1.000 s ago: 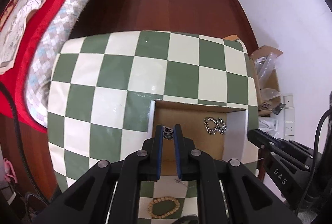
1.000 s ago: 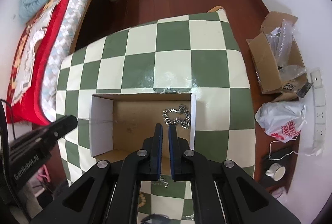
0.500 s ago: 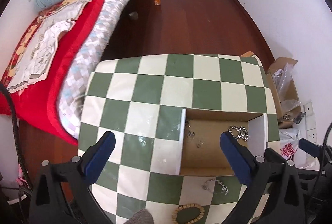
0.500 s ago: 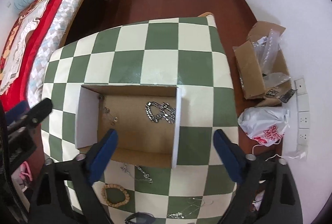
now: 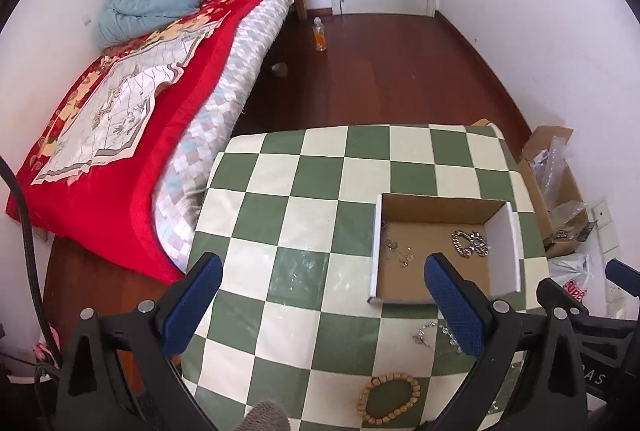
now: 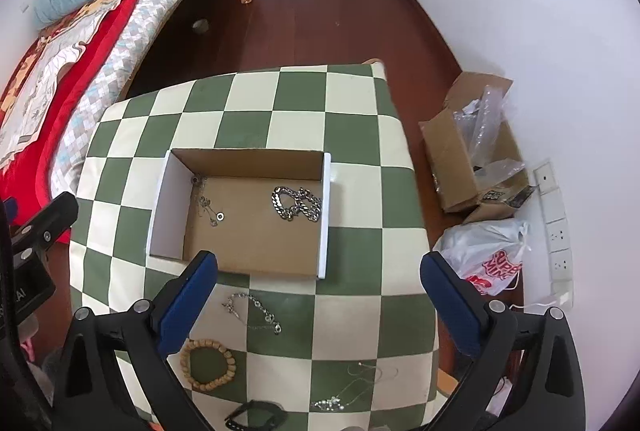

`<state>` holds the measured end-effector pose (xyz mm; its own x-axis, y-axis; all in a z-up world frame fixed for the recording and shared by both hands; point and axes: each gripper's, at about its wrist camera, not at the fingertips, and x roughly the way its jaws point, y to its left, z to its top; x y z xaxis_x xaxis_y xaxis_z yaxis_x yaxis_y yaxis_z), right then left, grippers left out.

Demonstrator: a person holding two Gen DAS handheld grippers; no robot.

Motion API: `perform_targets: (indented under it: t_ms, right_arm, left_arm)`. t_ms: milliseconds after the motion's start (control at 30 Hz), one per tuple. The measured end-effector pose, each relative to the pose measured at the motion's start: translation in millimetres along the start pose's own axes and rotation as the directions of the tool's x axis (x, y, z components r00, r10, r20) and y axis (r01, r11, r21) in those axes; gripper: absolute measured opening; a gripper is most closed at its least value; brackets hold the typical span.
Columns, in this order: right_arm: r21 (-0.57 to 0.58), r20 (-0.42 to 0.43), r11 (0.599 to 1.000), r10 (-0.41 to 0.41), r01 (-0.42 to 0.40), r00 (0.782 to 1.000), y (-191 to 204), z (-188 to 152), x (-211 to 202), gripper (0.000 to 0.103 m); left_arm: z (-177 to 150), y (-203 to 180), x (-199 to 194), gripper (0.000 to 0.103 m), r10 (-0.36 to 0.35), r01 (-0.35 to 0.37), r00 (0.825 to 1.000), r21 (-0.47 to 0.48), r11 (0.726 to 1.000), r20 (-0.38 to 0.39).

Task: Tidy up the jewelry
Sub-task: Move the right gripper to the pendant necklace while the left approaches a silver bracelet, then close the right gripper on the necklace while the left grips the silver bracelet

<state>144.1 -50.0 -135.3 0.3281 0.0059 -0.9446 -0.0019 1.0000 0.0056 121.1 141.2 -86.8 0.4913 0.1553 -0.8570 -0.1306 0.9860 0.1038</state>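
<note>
The checkered table (image 6: 352,135) carries the cardboard box (image 6: 244,163), where a silver chain (image 6: 296,203) lies. Both hand-held grippers, left (image 5: 320,307) and right (image 6: 316,303), are held wide apart and empty. The wooden bead bracelet (image 6: 208,363) is judged next for collection

table (image 6: 352,135) | checkered cloth | on it: cardboard box (image 6: 248,163), bead bracelet (image 6: 208,363), chains (image 6: 252,311)
</note>
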Motion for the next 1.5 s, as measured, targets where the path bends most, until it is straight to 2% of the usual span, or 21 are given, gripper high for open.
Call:
perform_targets:
  t_ms: [200, 467, 667, 800, 900, 967, 1000, 1067, 1100, 1133, 1300, 1467, 1500]
  right_arm:
    - [0.004, 0.077, 1.000, -0.016, 0.016, 0.997, 1.7, -21.1, -31.0, 0.102]
    - [0.012, 0.202, 1.000, -0.026, 0.024, 0.979, 5.0, -49.0, -83.3, 0.102]
    - [0.036, 0.209, 0.999, 0.028, -0.036, 0.977, -0.7, -71.5, -108.8, 0.102]
    - [0.087, 0.131, 0.994, 0.051, -0.063, 0.990, -20.9, -92.8, -95.0, 0.102]
    - [0.141, 0.020, 0.988, 0.061, -0.064, 0.998, -43.2, -113.3, -61.1, 0.102]
    - [0.185, -0.065, 0.980, 0.084, -0.071, 0.994, -58.9, -130.9, -32.4, 0.101]
    - [0.199, -0.095, 0.977, 0.096, -0.075, 0.991, -64.5, -139.1, -20.4, 0.098]
    - [0.233, -0.161, 0.970, 0.114, -0.074, 0.980, -75.5, -156.0, 4.8, 0.083]
    - [0.248, -0.184, 0.966, 0.124, -0.076, 0.975, -79.2, -162.0, 15.2, 0.079]
    - [0.273, -0.205, 0.958, 0.141, -0.082, 0.968, -84.2, -169.0, 26.8, 0.076]
    - [0.358, -0.270, 0.930, 0.187, -0.082, 0.945, -94.9, -184.9, 70.8, 0.076]
    - [0.320, -0.356, 0.947, 0.152, -0.033, 0.922, -71.3, -188.8, 105.1, 0.068]
    - [0.293, -0.343, 0.956, 0.118, -0.013, 0.932, -64.6, -187.9, 103.6, 0.065]
  left_arm:
    - [-17.7, 7.7, -33.0, 0.103, -0.018, 0.019, 0.999, -0.022, 1.000, 0.048]
    - [-39.3, 18.0, -80.4, 0.103, -0.017, 0.020, 0.992, -0.026, 0.999, 0.122]
    - [-63.3, 27.9, -91.8, 0.103, 0.019, -0.018, 0.993, -0.012, 1.000, 0.116]
    - [-85.9, 27.6, -66.7, 0.103, 0.075, -0.076, 0.996, 0.031, 0.997, 0.049]
    - [-106.4, 28.4, -36.3, 0.103, 0.086, -0.084, 0.995, 0.041, 0.996, -0.053]
    - [-120.2, 26.1, -13.3, 0.103, 0.103, -0.097, 0.988, 0.053, 0.994, -0.119]
    - [-125.1, 25.2, -5.6, 0.103, 0.105, -0.097, 0.984, 0.057, 0.994, -0.143]
    - [-133.0, 21.6, 9.8, 0.103, 0.116, -0.105, 0.976, 0.069, 0.992, -0.185]
    - [-135.6, 18.3, 17.9, 0.103, 0.125, -0.111, 0.970, 0.079, 0.991, -0.207]
    - [-137.1, 15.3, 21.7, 0.103, 0.128, -0.111, 0.967, 0.087, 0.990, -0.219]
    - [-139.1, -1.7, 40.7, 0.103, 0.145, -0.117, 0.960, 0.128, 0.985, -0.241]
    - [-134.9, -14.4, 49.4, 0.103, 0.146, -0.110, 0.955, 0.149, 0.983, -0.260]
    - [-134.2, -16.8, 51.2, 0.103, 0.143, -0.106, 0.954, 0.151, 0.983, -0.264]
